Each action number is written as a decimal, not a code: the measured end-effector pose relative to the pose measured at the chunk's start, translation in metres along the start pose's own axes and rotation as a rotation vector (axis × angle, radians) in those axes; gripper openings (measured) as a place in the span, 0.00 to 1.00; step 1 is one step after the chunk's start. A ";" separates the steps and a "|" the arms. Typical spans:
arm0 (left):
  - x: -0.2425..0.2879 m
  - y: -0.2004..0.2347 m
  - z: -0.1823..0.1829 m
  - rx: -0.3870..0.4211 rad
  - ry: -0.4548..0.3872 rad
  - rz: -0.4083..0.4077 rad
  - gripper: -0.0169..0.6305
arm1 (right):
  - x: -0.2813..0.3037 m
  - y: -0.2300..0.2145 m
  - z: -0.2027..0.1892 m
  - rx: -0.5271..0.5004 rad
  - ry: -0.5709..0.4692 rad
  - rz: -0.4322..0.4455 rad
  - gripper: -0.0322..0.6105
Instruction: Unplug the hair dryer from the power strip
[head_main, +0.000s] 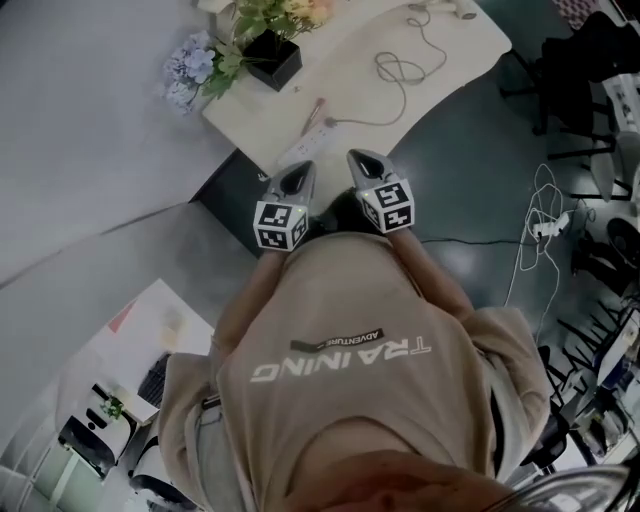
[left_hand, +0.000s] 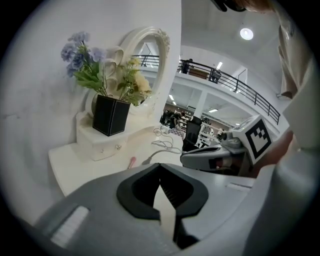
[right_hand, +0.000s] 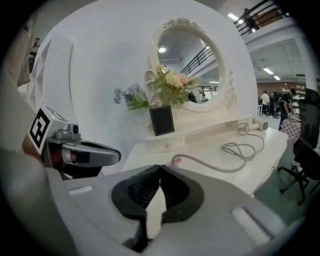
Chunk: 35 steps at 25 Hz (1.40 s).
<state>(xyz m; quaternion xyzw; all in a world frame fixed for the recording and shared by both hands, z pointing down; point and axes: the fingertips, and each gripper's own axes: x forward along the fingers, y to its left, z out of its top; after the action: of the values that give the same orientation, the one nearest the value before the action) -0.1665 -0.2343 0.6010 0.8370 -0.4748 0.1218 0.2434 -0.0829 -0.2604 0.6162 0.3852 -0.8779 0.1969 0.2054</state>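
A white power strip (head_main: 302, 148) lies at the near edge of the white dressing table (head_main: 450, 50). A pale cable (head_main: 372, 122) leaves its far end, coils (head_main: 398, 70) and runs to the hair dryer (head_main: 440, 10) at the far end of the table. In the right gripper view the cable (right_hand: 220, 165) leads to the hair dryer (right_hand: 260, 125). My left gripper (head_main: 303, 170) hovers shut and empty just short of the strip. My right gripper (head_main: 360, 160) is beside it, also shut and empty. Both jaw pairs (left_hand: 160, 166) (right_hand: 160, 167) meet at their tips.
A black pot of flowers (head_main: 272, 58) stands on a small drawer shelf under an oval mirror (right_hand: 187, 65). A pink object (head_main: 316, 108) lies by the strip. Office chairs (head_main: 590, 50) and loose cables (head_main: 545, 225) on the dark floor are to the right.
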 end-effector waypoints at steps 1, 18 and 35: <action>0.009 0.002 -0.002 0.019 0.019 0.007 0.03 | 0.011 -0.007 -0.003 -0.007 0.007 0.010 0.06; 0.103 0.053 -0.060 0.009 0.346 0.178 0.03 | 0.102 -0.033 -0.011 -0.133 0.082 0.170 0.15; 0.100 0.054 -0.058 0.032 0.405 0.068 0.03 | 0.132 -0.032 0.003 -0.213 0.146 -0.025 0.23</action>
<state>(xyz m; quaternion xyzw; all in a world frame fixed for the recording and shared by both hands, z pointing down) -0.1588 -0.3011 0.7097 0.7827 -0.4419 0.3034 0.3163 -0.1415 -0.3606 0.6874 0.3567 -0.8717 0.1275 0.3110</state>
